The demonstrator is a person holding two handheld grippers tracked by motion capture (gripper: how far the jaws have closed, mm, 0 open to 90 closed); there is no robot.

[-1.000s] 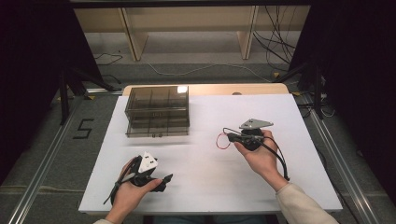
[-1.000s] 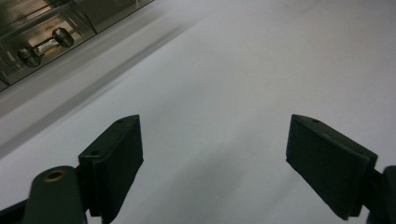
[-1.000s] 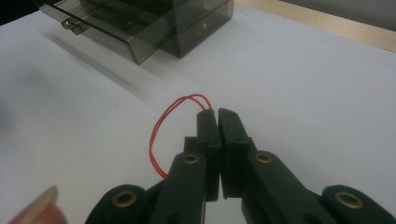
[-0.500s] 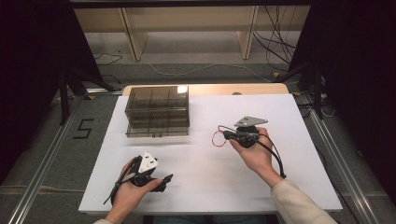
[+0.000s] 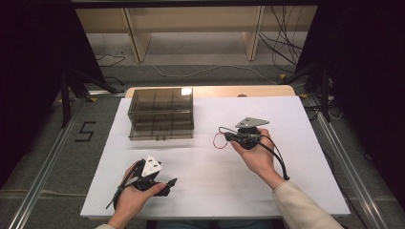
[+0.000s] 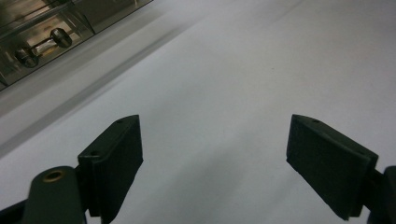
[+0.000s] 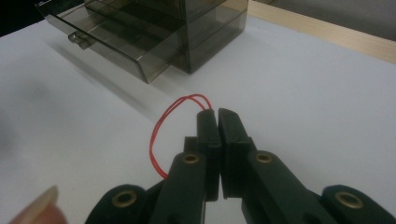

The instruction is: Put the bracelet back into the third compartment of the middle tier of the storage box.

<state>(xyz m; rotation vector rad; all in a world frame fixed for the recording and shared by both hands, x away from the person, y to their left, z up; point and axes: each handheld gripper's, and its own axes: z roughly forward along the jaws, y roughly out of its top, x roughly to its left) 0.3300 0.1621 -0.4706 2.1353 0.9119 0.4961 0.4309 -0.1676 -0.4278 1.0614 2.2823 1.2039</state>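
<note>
A thin red wire loop (image 5: 217,141) hangs from my right gripper (image 5: 226,136), which is shut on it above the middle of the white table (image 5: 286,114). In the right gripper view the jaws of the right gripper (image 7: 217,114) are pressed together on the red wire (image 7: 156,135), which curls out to their left. A smoky clear drawer box (image 5: 161,112) stands at the back left with its lower drawer (image 7: 116,37) pulled out. My left gripper (image 5: 168,187) rests low near the front left edge, open with nothing between its jaws (image 6: 215,140).
The drawer's small handle (image 6: 42,46) appears at the top left of the left gripper view. A wooden strip (image 5: 215,90) runs along the table's far edge. Shelving legs and cables lie on the floor beyond.
My right gripper has moved left toward the drawer box with the red wire in it. The left gripper has stayed where it was.
</note>
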